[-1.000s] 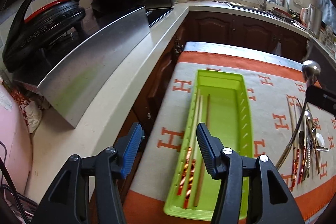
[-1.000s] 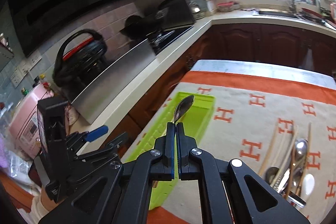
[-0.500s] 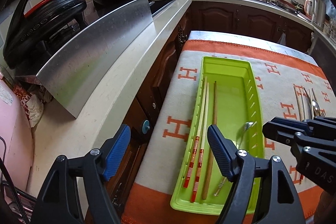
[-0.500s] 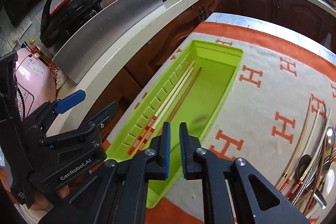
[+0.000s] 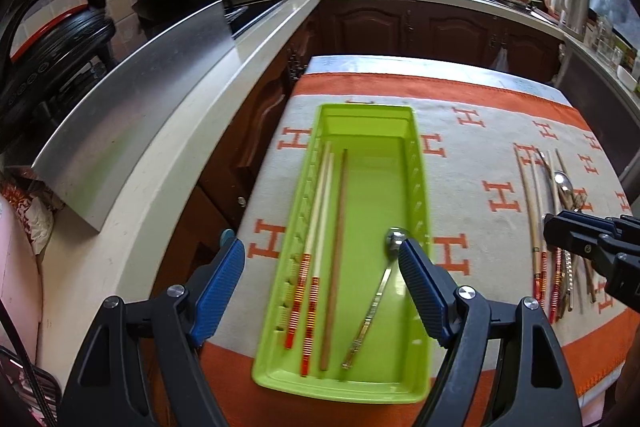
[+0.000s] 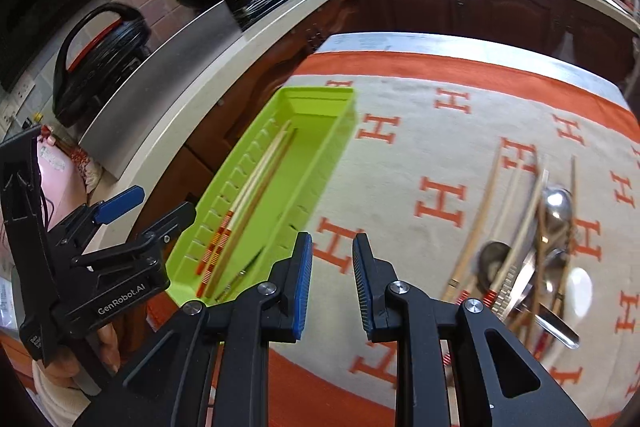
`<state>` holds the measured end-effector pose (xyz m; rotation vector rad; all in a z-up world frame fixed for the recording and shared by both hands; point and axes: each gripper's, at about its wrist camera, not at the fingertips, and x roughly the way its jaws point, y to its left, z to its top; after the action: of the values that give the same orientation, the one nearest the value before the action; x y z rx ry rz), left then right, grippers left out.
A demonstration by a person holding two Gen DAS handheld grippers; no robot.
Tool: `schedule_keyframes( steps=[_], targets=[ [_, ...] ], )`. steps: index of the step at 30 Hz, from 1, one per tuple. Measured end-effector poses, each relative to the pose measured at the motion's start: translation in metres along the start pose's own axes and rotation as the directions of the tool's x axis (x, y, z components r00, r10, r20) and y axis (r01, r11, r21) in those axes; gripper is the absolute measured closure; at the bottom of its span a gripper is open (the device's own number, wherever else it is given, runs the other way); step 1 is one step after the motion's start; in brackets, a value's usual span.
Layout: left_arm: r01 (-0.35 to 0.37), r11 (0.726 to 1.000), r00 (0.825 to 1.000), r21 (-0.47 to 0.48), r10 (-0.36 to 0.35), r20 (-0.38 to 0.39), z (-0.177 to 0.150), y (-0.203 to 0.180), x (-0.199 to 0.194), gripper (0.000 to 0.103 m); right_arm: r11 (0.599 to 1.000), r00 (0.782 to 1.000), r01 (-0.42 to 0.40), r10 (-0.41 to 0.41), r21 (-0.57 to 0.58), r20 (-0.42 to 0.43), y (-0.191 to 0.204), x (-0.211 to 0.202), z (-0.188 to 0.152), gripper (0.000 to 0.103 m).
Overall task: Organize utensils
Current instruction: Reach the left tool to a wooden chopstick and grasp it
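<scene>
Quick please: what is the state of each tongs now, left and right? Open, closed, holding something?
Left tongs: open, holding nothing; the green tray lies below them.
Right tongs: jaws opening, nothing between them.

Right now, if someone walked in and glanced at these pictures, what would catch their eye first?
Probably the bright green tray on the orange-and-cream H-patterned cloth, with three chopsticks along its left side and a metal spoon lying aslant beside them. Next, the jumbled pile of utensils on the cloth to the right. The left gripper hangs open over the tray; the right gripper is opening with nothing between its pads.
</scene>
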<state>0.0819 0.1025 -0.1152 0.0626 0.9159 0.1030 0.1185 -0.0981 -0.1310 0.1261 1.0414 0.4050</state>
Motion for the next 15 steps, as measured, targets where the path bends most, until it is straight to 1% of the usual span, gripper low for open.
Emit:
schedule_keyframes(
  steps=[5, 8, 12, 15],
  targets=[
    [0.047, 0.998, 0.999, 0.032, -0.047, -0.007, 0.003, -0.024, -0.005, 0.025, 0.996, 0.998, 0.064, -0.066, 0.059, 0.019, -0.036, -0.025, -0.014, 0.082],
    [0.092, 0.994, 0.996, 0.053, -0.091, -0.012, 0.004, -0.042, -0.008, 0.025, 0.991, 0.994, 0.101, -0.104, 0.09, 0.029, -0.057, -0.038, -0.024, 0.082],
    [0.164, 0.981, 0.986, 0.1, -0.161, -0.035, 0.007, -0.07, -0.007, 0.025, 0.98, 0.988, 0.141, -0.147, 0.137, 0.035, -0.086, -0.05, -0.037, 0.082],
    [0.225, 0.966, 0.974, 0.125, -0.218, -0.069, 0.01, -0.093, 0.0, 0.025, 0.972, 0.986, 0.154, -0.163, 0.177, 0.037, -0.108, -0.056, -0.044, 0.082]
  ],
)
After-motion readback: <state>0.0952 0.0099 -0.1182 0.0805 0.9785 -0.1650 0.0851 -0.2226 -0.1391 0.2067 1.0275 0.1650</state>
